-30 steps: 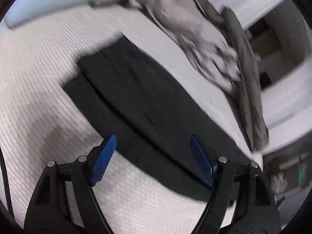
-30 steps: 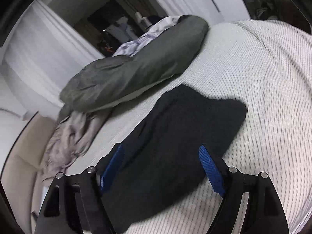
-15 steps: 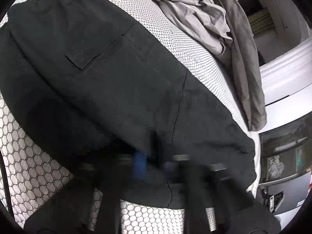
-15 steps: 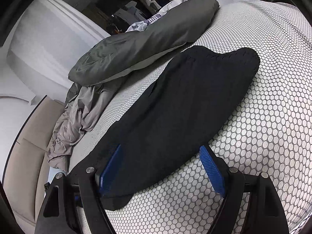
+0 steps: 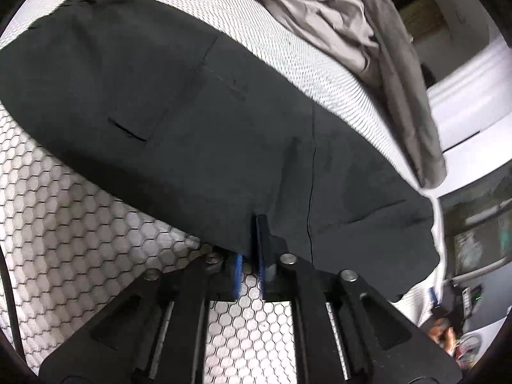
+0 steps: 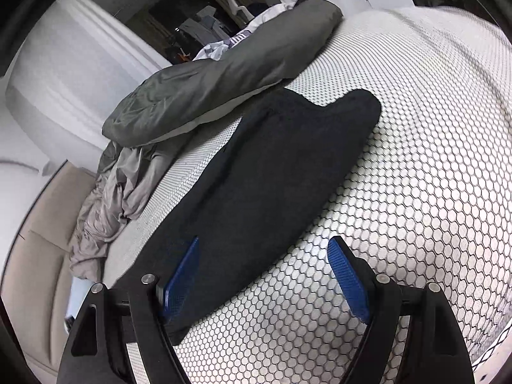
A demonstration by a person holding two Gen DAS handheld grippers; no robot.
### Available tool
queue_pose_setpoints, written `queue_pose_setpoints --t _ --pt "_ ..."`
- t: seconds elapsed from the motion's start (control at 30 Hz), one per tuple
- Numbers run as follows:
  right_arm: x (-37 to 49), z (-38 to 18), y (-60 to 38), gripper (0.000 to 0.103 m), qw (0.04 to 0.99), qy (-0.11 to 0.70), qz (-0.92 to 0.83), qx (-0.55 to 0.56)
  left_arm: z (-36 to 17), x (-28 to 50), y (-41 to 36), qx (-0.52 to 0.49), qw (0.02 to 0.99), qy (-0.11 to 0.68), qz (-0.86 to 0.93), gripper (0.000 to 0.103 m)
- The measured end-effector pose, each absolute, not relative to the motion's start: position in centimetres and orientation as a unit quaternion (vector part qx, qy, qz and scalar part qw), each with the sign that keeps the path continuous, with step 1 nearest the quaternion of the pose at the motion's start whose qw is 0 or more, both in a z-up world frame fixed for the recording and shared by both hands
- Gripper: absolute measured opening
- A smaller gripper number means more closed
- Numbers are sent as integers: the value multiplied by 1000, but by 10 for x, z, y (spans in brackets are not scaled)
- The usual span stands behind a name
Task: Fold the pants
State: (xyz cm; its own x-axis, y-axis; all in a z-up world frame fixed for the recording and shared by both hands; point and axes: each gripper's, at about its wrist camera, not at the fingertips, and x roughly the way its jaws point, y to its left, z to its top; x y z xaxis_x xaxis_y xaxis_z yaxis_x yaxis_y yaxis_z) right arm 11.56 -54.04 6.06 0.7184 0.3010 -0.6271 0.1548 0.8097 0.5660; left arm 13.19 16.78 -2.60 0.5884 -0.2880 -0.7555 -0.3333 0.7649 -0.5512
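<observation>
Left wrist view: left gripper (image 5: 252, 249) sits at the near edge of the black pants (image 5: 198, 121). Blue pads nearly together, a pinch of the hem-side cloth between them. Jaws snapped nearly shut, then eased slightly apart; the cloth edge sits in the narrow gap, so I judge it gripped, thinly.

Pants lie flat on the white honeycomb-mesh mattress (image 5: 64, 224), already doubled leg on leg. Back pocket slit shows toward the left, a seam running toward the gripper at right. Long axis runs from upper left (waist end) down to lower right, where the cloth reaches the mattress edge. Grey bedding (image 5: 336, 22) is bunched beyond the far edge, just beside the pants.

Right wrist view: right gripper (image 6: 262, 275) is spread wide, holding nothing. Left pad over the black pants (image 6: 272, 176), right pad over bare mattress (image 6: 432, 160). Here the long axis runs away from the camera, far end notched. A grey pillow (image 6: 208, 89) lies along the far side, close to the pants.

Risks, as judged:
- Left pinch is shallow; it may catch only the top layer, so the stack splits on lifting.
- Slight easing of the jaws could let cloth slip out.
- Right jaws straddle the edge; closing there could grab mesh, or miss.
- Lifting one-handed would skew the fold.
</observation>
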Motion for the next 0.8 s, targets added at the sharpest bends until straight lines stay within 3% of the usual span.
queue_pose_setpoints --t 0.07,0.13,0.27,0.37,0.43,0.5,0.7,0.8 --pt "115 57 -555 82 865 366 46 339 -18 125 175 -337 834 435 27 28" --pt "118 48 -575 83 850 361 43 382 -17 119 186 -348 836 422 45 37" --pt "147 22 -593 82 827 353 59 432 -30 120 206 -387 819 423 38 37" --pt "168 9 -593 58 828 349 75 433 -29 118 210 -377 823 423 35 37" --pt "175 8 -589 14 835 346 77 421 -30 128 210 -376 823 424 33 37" --pt "172 13 -588 4 845 344 52 405 -31 128 211 -386 820 420 32 37" --pt "106 77 -584 1 896 281 17 343 -13 111 226 -357 841 399 81 38" --pt "103 51 -586 4 886 363 -30 287 -15 102 251 -357 839 396 111 38"
